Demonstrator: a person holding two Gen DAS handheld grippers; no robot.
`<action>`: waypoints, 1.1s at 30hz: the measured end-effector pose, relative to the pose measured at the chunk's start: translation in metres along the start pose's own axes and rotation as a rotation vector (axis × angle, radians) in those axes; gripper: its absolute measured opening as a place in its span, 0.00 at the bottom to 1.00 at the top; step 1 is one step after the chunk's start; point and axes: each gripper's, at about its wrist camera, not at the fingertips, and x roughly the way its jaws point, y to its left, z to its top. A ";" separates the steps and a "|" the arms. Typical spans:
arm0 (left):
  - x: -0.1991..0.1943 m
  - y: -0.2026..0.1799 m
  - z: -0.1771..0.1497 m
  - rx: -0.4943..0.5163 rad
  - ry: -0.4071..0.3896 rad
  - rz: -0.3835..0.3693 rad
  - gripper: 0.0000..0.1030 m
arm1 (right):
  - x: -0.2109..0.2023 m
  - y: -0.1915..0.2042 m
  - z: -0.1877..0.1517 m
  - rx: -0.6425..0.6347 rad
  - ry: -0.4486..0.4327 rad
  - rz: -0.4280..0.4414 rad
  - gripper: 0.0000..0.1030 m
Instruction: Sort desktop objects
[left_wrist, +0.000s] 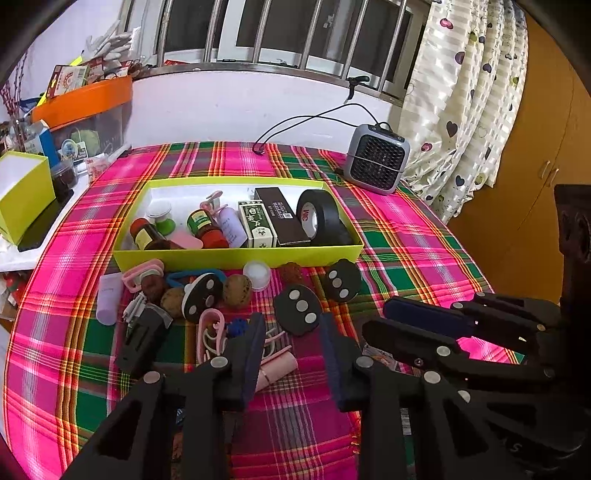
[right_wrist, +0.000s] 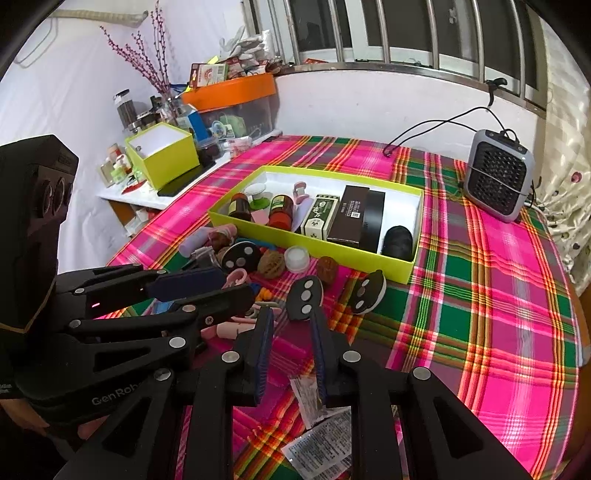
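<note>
With both tongs, left (left_wrist: 291, 332) and right (right_wrist: 291, 325), wide and empty, we judge the black magnet-studded disc (right_wrist: 305, 297) light, stiff, best pinched across its edges.

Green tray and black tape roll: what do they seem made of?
The green tray looks like matte cardboard: thin flat walls, crisp folded corners, white inside. The black tape roll looks like glossy vinyl electrical tape on a white printed core, probably card.

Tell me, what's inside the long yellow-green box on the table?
The box holds a black tape roll, a dark carton, a green-white carton, two brown bottles and a lilac bottle. Its front wall hides whatever lies low behind it.
</note>
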 end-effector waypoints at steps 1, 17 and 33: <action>0.000 0.000 0.000 0.005 -0.004 0.009 0.29 | 0.001 0.000 0.000 0.000 0.002 0.000 0.21; 0.008 0.003 0.002 0.025 -0.016 0.075 0.29 | 0.014 -0.002 0.004 0.002 0.024 -0.012 0.21; 0.013 0.008 0.005 -0.006 0.011 0.074 0.29 | 0.017 0.000 0.006 -0.001 0.024 -0.018 0.21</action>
